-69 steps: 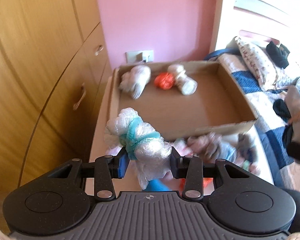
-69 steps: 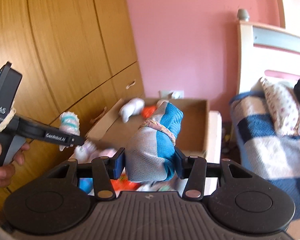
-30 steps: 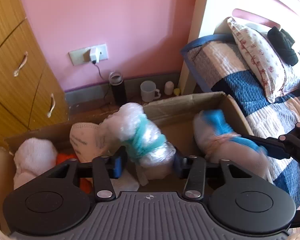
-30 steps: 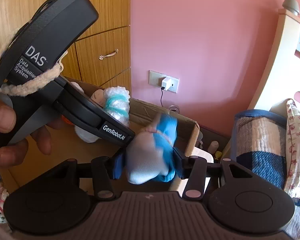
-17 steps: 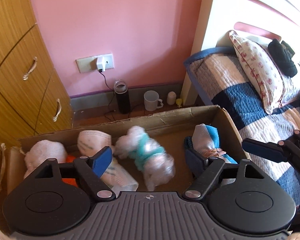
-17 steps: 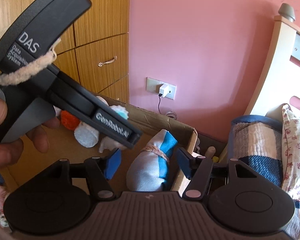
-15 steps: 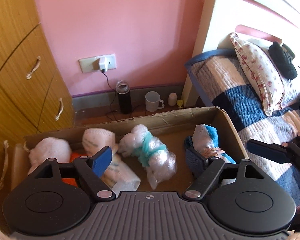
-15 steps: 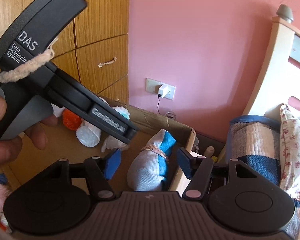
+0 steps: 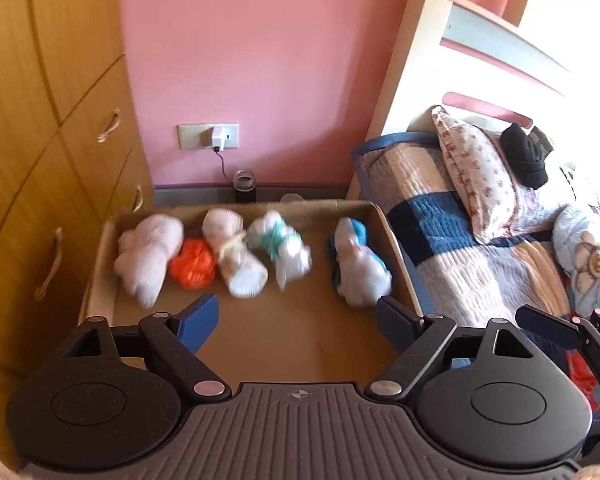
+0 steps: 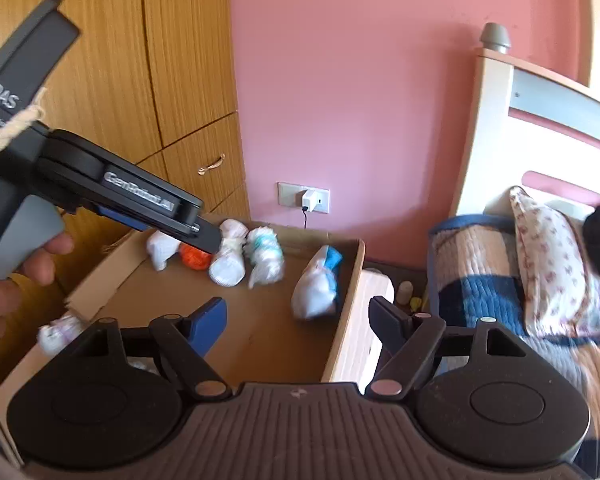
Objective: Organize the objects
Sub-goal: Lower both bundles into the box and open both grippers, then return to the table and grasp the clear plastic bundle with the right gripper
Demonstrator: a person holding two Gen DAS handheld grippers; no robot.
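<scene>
Left gripper (image 9: 296,314): my jaws have just been opening and stand spread, nothing between them.
Box: shallow brown cardboard tray (image 9: 260,340), ahead of both jaw pairs.
Bundles, left to right beyond my left jaws: fuzzy white roll (image 9: 148,254); crinkled orange ball (image 9: 192,264); white ribbed roll tied with cream band (image 9: 236,258); clear-plastic bundle with teal band (image 9: 284,246); white-and-blue knit roll (image 9: 358,268), by the right wall.
Right gripper (image 10: 298,320): jaws just opening too, spread and empty; knit roll just ahead.
Right view only: a hand (image 10: 4,280) holding the left tool, pale bundles outside the tray.
Left view only: quilted patchwork bed (image 9: 480,248).
</scene>
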